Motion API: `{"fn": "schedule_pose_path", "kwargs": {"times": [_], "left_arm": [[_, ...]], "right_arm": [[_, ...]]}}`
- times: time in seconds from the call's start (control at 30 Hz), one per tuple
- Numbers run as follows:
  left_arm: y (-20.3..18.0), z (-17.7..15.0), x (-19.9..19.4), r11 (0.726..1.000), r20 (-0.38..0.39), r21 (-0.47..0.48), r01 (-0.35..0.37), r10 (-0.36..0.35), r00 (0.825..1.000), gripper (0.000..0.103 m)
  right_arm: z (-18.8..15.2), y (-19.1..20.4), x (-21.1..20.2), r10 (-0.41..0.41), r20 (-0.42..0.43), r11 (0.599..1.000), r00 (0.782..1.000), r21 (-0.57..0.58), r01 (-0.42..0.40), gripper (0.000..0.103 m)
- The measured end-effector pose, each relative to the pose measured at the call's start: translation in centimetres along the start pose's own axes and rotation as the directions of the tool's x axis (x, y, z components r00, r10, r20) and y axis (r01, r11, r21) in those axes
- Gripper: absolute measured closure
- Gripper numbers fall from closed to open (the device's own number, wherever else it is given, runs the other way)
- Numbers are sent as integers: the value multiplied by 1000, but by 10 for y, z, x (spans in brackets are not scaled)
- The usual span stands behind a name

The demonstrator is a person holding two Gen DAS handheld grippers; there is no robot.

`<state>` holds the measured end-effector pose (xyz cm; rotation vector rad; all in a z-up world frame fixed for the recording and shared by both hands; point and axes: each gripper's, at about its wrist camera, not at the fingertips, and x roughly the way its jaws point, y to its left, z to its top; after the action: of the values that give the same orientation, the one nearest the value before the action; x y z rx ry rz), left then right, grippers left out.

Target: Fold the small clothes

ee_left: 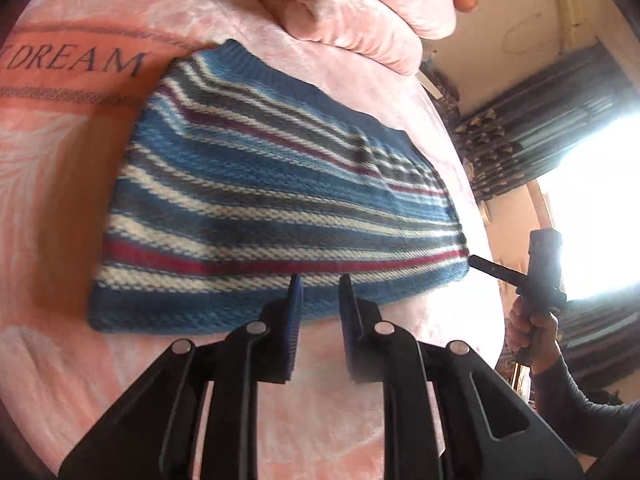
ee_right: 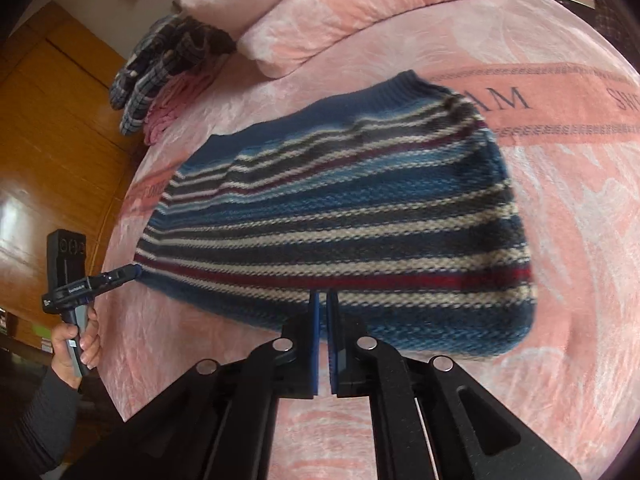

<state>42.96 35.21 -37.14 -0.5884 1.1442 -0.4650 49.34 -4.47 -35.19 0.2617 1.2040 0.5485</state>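
A folded knitted sweater with blue, white, dark and red stripes lies flat on the pink bed blanket. My left gripper is open and hovers over the sweater's near edge with nothing between its blue pads. From the right wrist view, the left gripper has its tip at the sweater's left corner. My right gripper is shut to a thin slit over the near edge, with no cloth seen between the pads. In the left wrist view, the right gripper touches the right corner.
Pink pillows lie at the head of the bed. A checked garment and a pink one sit by the bed's left edge. Wooden cupboards stand left, and a bright window with a dark curtain is right.
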Motion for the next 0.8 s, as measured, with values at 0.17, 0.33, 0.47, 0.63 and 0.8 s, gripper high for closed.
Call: {"fn": "schedule_pose_path", "kwargs": {"times": [0.17,0.33,0.47,0.63,0.8], "left_arm": [[-10,-4,68,1000,-99,2,-29,29,995,77],[6,-6,81,999,-136,-39,-37,32,990,87],[-7,-10,63,1000,-111,-1,-1,1,994,55],[15,-12,63,993,-123,-113,16,-30,992,52],[18,4,6,990,-37,-125,64,-69,997,25]], "right_arm": [[-4,25,64,10,-82,1000,997,-6,-11,98],[-7,14,71,-19,-103,1000,994,4,20,103],[-5,-5,24,-36,16,998,999,47,35,99],[-9,-73,27,-156,-27,973,987,166,159,103],[1,-38,3,-169,13,981,986,101,167,72]]}}
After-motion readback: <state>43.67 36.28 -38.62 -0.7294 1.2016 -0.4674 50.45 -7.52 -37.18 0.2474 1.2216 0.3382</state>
